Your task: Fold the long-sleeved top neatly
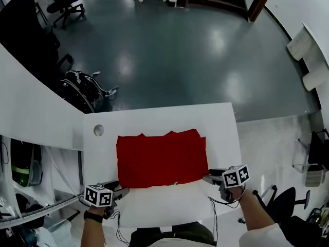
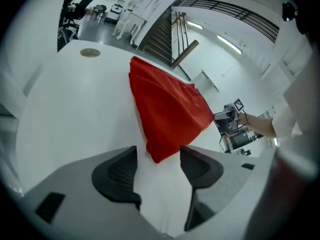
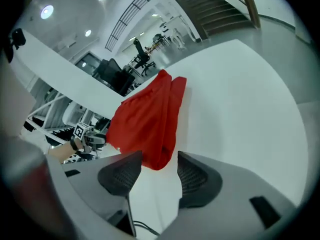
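A: While hanging over the near side of the table (image 1: 164, 207), holding the left gripper (image 2: 157, 156) with its jaws apart and pressing on nothing. Holding the right gripper (image 3: 159, 159) the same way, spread and empty. Aiming each at a near corner of the red top (image 1: 160, 158), just beside the cloth and not on it.

B: Seeing that top lying flat as a red rectangle across the middle of the white surface, partly folded by the look of it, with an uneven far hem. Worrying about anything?

A: Worrying about pinching only the upper layer at a corner and dragging the stack askew. Also fearing a late bite on one side, skewing the fold line. Judging here, not knowing.

B: Checking the room now. Finding bare white on all four sides of the cloth, so sliding or lifting freely. Minding the table edges all the same, with a hem slipping over if pulling too far. Spotting only a small round disc (image 1: 98, 130) near the far left corner, well apart from the cloth.

A: Noting open grey floor (image 1: 169, 50) beyond, and an office chair (image 1: 64, 4) farther off, not crowding the work.
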`<state>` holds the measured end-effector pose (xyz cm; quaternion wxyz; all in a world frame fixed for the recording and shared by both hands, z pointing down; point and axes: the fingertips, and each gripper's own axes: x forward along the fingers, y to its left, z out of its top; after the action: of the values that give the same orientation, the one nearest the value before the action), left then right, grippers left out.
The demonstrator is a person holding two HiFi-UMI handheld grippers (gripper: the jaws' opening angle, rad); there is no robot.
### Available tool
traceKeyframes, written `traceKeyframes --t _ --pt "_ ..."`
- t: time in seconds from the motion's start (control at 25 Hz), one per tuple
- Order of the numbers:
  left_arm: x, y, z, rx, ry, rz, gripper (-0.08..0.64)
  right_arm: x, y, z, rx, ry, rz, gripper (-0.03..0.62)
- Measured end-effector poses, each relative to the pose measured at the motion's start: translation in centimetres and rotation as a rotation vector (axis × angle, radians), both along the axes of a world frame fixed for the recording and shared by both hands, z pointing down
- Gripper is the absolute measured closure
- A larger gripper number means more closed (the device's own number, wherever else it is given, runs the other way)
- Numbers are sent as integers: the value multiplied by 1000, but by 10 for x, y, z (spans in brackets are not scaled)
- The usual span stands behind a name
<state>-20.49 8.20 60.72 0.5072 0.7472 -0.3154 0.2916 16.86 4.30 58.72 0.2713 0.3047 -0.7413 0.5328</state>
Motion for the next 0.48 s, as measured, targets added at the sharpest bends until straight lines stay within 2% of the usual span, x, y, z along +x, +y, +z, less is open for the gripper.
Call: traceKeyframes --t 0.08,0.12,0.16,0.2,0.24,0.28,0.36,0.48 --pt "-1 0 4 -10 -24 -10 298 -5 6 7 -17 1 14 354" --pt "-4 -1 6 -15 -48 -9 321 -8 6 9 -24 4 23 359" --pt "-6 0 8 -15 -80 4 359 -9 7 12 -26 12 31 375" --pt "-6 1 10 -12 -112 26 401 -10 7 14 -24 24 37 423" --pt "-4 3 12 -8 -139 48 478 -10 7 15 -22 34 41 457" --pt "-1 3 13 -6 -160 66 522 -12 8 16 -22 39 45 478" --pt "2 5 14 -5 -194 103 529 -15 9 17 -26 34 56 527" --pt "-6 10 10 -13 -189 138 532 -15 13 15 -51 -11 88 538"
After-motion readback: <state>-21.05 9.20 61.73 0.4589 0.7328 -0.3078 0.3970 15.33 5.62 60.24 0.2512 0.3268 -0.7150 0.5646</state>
